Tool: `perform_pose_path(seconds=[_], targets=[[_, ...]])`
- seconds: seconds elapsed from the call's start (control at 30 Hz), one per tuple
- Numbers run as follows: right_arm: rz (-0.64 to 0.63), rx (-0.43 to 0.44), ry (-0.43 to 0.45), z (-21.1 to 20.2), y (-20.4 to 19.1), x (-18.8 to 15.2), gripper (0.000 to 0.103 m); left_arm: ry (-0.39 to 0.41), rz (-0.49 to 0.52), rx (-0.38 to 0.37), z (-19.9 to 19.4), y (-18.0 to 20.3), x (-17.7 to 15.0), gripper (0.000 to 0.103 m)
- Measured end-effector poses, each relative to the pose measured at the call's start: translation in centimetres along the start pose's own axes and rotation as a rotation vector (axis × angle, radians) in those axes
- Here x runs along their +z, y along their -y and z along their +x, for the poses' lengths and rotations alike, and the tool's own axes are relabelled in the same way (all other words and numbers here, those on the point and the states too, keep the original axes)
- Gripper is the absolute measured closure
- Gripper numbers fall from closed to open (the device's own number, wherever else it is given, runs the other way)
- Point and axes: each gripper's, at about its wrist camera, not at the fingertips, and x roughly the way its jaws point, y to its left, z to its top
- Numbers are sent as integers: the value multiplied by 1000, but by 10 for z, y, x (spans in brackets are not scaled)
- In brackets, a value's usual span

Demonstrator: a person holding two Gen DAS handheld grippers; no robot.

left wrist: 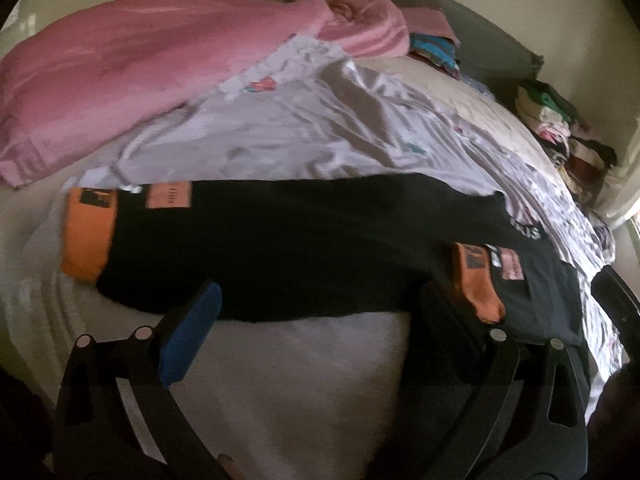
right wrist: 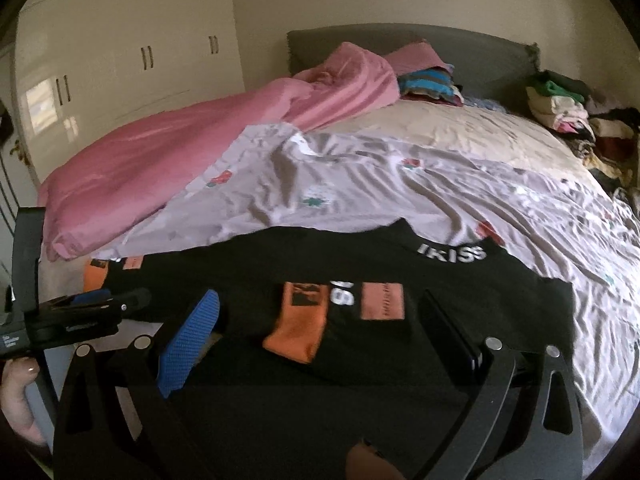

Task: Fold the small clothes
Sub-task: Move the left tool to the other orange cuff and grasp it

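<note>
We see a black garment [left wrist: 288, 248] with orange cuffs spread across the foot of a bed [right wrist: 460, 128], lying on a pale flowered sheet [left wrist: 280, 136].

Starting at the left, one orange cuff [left wrist: 86, 236] lies up and to the left of our left hand-held gripper [left wrist: 320, 312], well beyond its blue-padded finger. The sleeve behind it runs as a long black band straight across, just ahead of that gripper's tips. The left hand-held gripper stands wide open with nothing between its fingers; only bare bedding shows in the gap below the sleeve's near edge.

Moving right, the second orange cuff [right wrist: 298, 326] is folded in over the chest and sits ahead of the right hand-held gripper [right wrist: 320, 316], between its two fingers in the view but beyond the tips. That gripper also looks spread and empty, with black cloth lying beneath it and no fold pinched. The white lettering at the collar [right wrist: 451, 251] lies further ahead and slightly right.

Our reading is that one sleeve is already folded in and the left one is still stretched out. To do that fold well, we would take the left sleeve near its cuff, pinch only its own layers, lift low, and lay it across the chest to mirror the right. The right hand-held gripper could steady the body so it does not drag on the slippery sheet.
</note>
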Motion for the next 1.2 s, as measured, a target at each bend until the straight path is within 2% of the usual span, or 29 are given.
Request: perform_pose_path(seconds=[0.17, 0.3, 0.97, 1.13, 1.2], targets=[[-31, 28, -3, 8, -21, 5, 4, 30, -38, 72, -5, -29, 6, 10], [-50, 49, -11, 16, -36, 9, 4, 20, -94, 99, -3, -52, 7, 10], [-213, 203, -83, 55, -118, 7, 4, -56, -311, 183, 17, -134, 0, 10], [-199, 219, -100, 61, -119, 3, 4, -17, -359, 206, 26, -150, -3, 10], [-182, 220, -106, 62, -116, 2, 4, -17, -374, 191, 30, -154, -2, 10]])
